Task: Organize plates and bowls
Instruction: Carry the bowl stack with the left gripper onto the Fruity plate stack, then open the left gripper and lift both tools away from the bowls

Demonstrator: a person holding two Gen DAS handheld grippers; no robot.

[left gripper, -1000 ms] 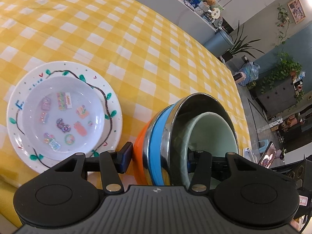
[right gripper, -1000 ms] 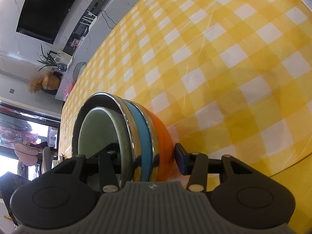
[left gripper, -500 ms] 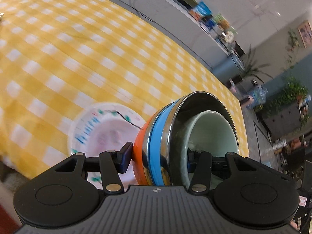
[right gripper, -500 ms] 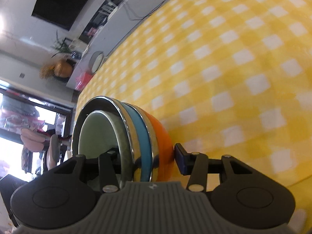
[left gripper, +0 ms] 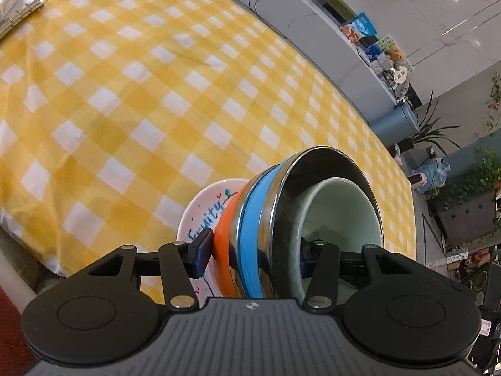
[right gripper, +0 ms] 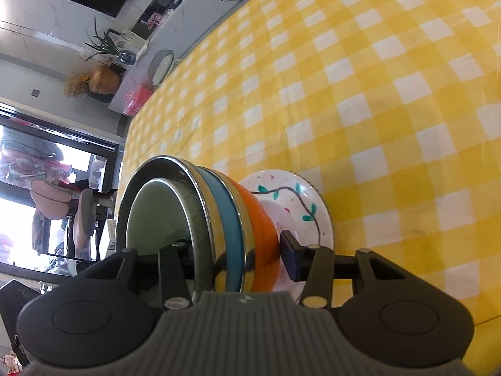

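Steel, blue and orange bowl stack (left gripper: 260,219), seemingly nested, clamped by both claws (left gripper: 253,252) (right gripper: 235,250).

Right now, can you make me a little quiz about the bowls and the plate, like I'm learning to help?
1. True or false: both grippers are clamped on the same stack of bowls.
2. Which bowl sits innermost in the stack? A) the orange bowl B) the pale green bowl C) the blue-banded bowl
3. Fill in: the painted plate lies on the yellow checked ____.

Key:
1. True. The left gripper and the right gripper each pinch the stack's wall, one finger inside and one outside.
2. B, the pale green bowl; the orange bowl is outermost.
3. Tablecloth.
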